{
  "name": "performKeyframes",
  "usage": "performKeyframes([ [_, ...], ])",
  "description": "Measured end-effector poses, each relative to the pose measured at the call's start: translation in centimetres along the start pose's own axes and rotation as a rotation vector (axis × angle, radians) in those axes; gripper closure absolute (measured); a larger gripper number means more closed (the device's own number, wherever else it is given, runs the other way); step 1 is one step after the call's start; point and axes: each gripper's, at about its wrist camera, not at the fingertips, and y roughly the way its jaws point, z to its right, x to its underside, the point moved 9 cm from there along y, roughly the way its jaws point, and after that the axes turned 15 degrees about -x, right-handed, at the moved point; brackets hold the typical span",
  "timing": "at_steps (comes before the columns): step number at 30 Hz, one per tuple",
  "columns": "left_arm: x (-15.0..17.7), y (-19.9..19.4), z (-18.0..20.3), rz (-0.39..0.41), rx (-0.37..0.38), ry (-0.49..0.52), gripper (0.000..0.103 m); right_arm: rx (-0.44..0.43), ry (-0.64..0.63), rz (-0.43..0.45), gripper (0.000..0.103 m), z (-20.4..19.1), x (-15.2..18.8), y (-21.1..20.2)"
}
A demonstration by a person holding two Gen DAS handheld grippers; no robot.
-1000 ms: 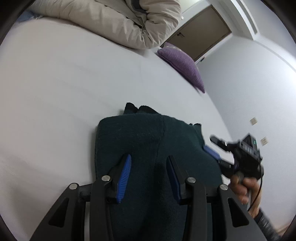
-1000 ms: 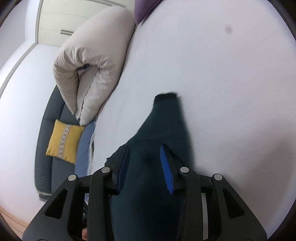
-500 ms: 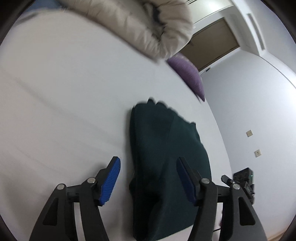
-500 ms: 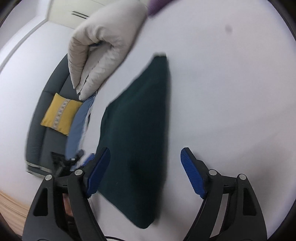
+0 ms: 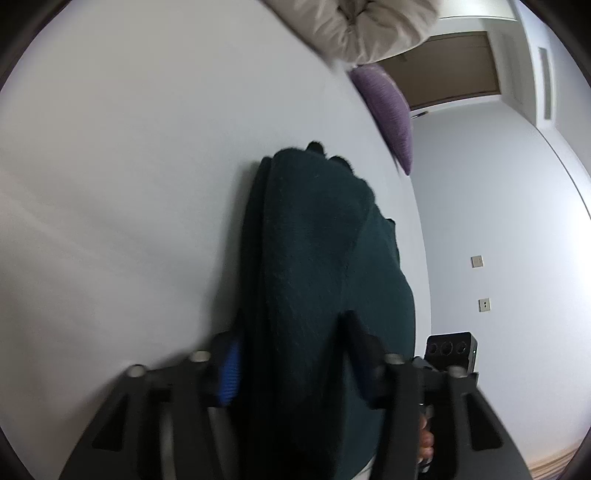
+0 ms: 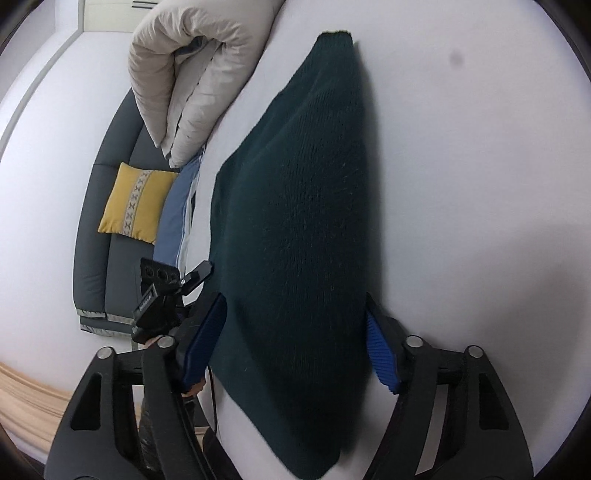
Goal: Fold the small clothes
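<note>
The left claw (image 5: pixel 291 363) now straddles the near edge of the dark green sweater (image 6: pixel 299 206) lying folded on the white bed (image 6: pixel 461 166), spread but narrower than a moment ago, while the right claw (image 6: pixel 295 343) gapes wider, so another fold looks imminent.

Soft, even daylight is filling both views, with no hard glare on the white bed (image 6: pixel 480 184). In the left wrist view the left claw (image 5: pixel 291 365) is smearing with motion blur, its blue pads (image 5: pixel 229 373) losing their ribbing, and the folded quilt (image 5: pixel 369 29) is blurring too. The right wrist view is staying sharp: the knit of the dark green sweater (image 6: pixel 306 221) is reading clearly, casting a soft shadow along its right side. Fisheye bending is curving the walls, and black corners are ringing each picture.
</note>
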Motion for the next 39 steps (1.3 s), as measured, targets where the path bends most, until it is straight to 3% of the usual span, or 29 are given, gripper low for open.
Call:
performKeyframes([
  [6, 0.6, 1.0, 0.9, -0.011, -0.022, 0.025, 0.073, 0.028, -0.006, 0.001, 0.056, 0.4, 0.2, 0.4],
  [11, 1.1, -0.1, 1.6, 0.01, -0.038, 0.034, 0.078, 0.068, -0.065, 0.016, 0.064, -1.2, 0.8, -0.5],
  [14, 3.1, -1.7, 3.0, 0.025, -0.067, 0.088, 0.078, 0.109, -0.128, 0.009, 0.064, -3.2, 2.1, -1.6],
  [18, 6.9, -3.9, 4.8, 0.036, -0.08, 0.157, 0.078, 0.117, -0.174, 0.0, 0.065, -5.9, 5.1, -3.9],
  [23, 12.9, -6.4, 6.0, 0.036, -0.051, 0.203, 0.078, 0.099, -0.204, 0.006, 0.065, -7.6, 11.6, -7.5],
  [31, 21.4, -6.5, 5.4, -0.005, -0.053, 0.261, 0.078, 0.055, -0.141, 0.058, 0.065, -4.3, 21.7, -13.0],
  [34, 23.0, -4.3, 3.2, -0.046, -0.085, 0.222, 0.076, 0.034, -0.061, 0.093, 0.065, -0.9, 23.6, -13.9],
  [37, 23.0, -3.6, 1.6, -0.057, 0.0, 0.135, 0.074, -0.013, -0.091, 0.126, 0.066, -0.4, 24.3, -14.2],
  [39, 23.1, -3.6, 1.8, -0.046, -0.012, 0.141, 0.074, 0.003, -0.101, 0.125, 0.064, -0.5, 24.7, -14.3],
])
